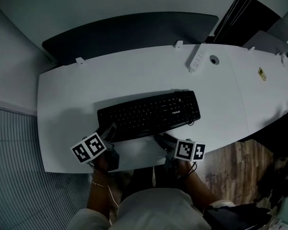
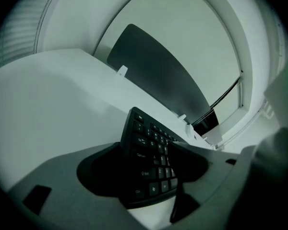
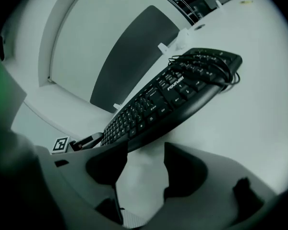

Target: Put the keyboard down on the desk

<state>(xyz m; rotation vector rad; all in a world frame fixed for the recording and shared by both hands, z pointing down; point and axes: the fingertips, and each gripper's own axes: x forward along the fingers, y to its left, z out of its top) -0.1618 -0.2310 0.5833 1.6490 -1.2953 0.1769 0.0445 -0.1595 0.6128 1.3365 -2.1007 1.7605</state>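
A black keyboard stretches across the middle of the white desk, its cable coiled on its right end. My left gripper is at the keyboard's front left corner. In the left gripper view that end of the keyboard sits between the jaws, and the left gripper is shut on it. My right gripper is at the keyboard's front edge, slightly right of the middle. In the right gripper view the right gripper is open with bare desk between its jaws, and the keyboard lies just beyond them.
A white power strip and a round cable hole lie at the desk's far right. A dark partition panel runs along the back edge. The desk's front edge is right at the grippers, with wooden floor beyond it at the right.
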